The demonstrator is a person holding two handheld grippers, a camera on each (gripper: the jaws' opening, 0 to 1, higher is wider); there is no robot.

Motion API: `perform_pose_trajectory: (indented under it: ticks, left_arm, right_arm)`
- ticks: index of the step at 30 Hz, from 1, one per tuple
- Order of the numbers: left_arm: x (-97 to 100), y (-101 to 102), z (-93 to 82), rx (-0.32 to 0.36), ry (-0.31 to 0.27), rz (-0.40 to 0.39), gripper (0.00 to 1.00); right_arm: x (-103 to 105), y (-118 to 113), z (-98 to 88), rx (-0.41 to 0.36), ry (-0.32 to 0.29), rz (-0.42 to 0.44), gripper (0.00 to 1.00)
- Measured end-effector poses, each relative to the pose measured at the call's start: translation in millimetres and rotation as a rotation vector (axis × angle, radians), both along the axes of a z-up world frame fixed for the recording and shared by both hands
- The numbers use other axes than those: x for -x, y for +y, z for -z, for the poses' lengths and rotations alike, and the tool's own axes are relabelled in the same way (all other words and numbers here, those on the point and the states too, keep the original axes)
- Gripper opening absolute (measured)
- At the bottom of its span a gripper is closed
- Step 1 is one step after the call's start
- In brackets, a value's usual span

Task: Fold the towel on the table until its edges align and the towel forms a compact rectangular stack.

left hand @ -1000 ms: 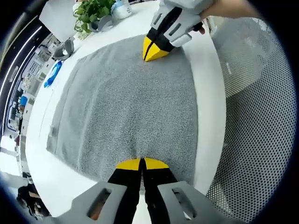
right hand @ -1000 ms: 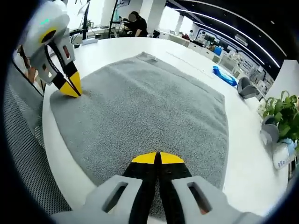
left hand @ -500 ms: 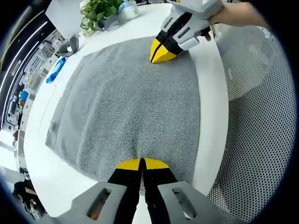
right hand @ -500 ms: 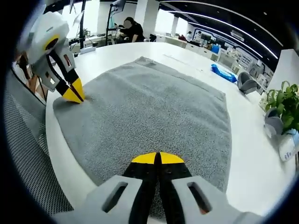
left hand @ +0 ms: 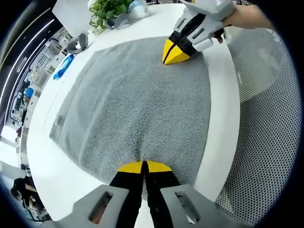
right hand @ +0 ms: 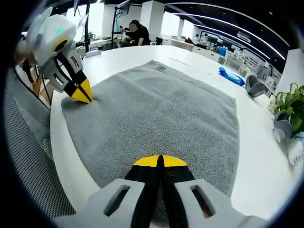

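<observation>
The grey towel [left hand: 137,99] lies spread flat on the white table [left hand: 47,156], with one edge running along the table's near rim. The left claw [left hand: 144,166] has its yellow-tipped jaws pressed together on the towel's near edge at one corner. The right claw [right hand: 160,161] is likewise closed on the towel's near edge at the adjacent corner. A potted plant [left hand: 108,8] and a blue object [left hand: 63,72] sit on the table beyond the towel's far edge.
</observation>
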State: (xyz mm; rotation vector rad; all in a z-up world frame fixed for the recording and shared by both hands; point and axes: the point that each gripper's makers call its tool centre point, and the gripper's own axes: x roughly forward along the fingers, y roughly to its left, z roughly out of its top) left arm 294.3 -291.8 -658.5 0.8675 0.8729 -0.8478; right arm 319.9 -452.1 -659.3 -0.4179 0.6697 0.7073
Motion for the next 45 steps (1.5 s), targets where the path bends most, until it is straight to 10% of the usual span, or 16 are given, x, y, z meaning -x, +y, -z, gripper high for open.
perform_pose_trajectory:
  ticks: [34,45]
  left_arm:
    - [-23.7,18,0.5,-0.119,-0.122,-0.015,0.01]
    - [-24.1,21,-1.1,-0.010,-0.070,-0.123,0.01]
  right_arm:
    - [8,22,0.1,0.074,-0.044,-0.149,0.00]
    - [7,21,-0.7,0.084,-0.061,-0.143,0.00]
